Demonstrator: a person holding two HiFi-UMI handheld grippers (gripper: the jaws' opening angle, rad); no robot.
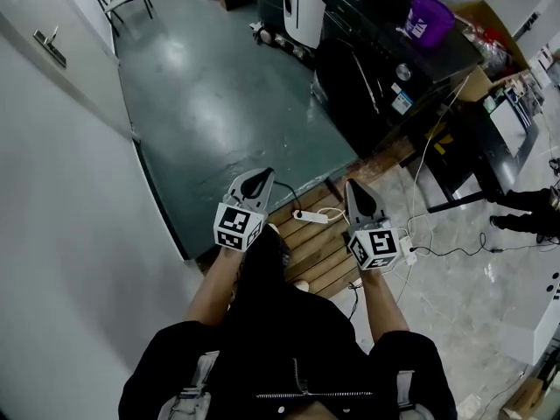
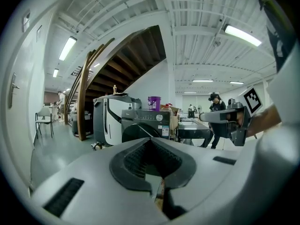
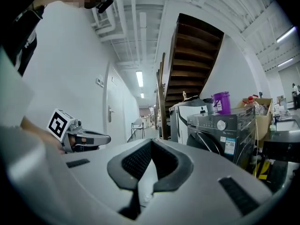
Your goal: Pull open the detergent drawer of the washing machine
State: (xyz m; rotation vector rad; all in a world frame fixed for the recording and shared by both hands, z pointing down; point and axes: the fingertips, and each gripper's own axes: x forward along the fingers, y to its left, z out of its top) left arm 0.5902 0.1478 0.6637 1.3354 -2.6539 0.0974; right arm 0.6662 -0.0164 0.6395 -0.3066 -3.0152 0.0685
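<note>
You have yet to start: your left gripper (image 1: 255, 180) and right gripper (image 1: 360, 195) are clenched on nothing, well apart from the washing machine (image 1: 385, 68), its detergent drawer unpulled

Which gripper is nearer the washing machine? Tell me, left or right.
Right. The right gripper is closer to the washing machine, which stands ahead and to its right. The left gripper is farther off to the left. Neither touches it.
</note>
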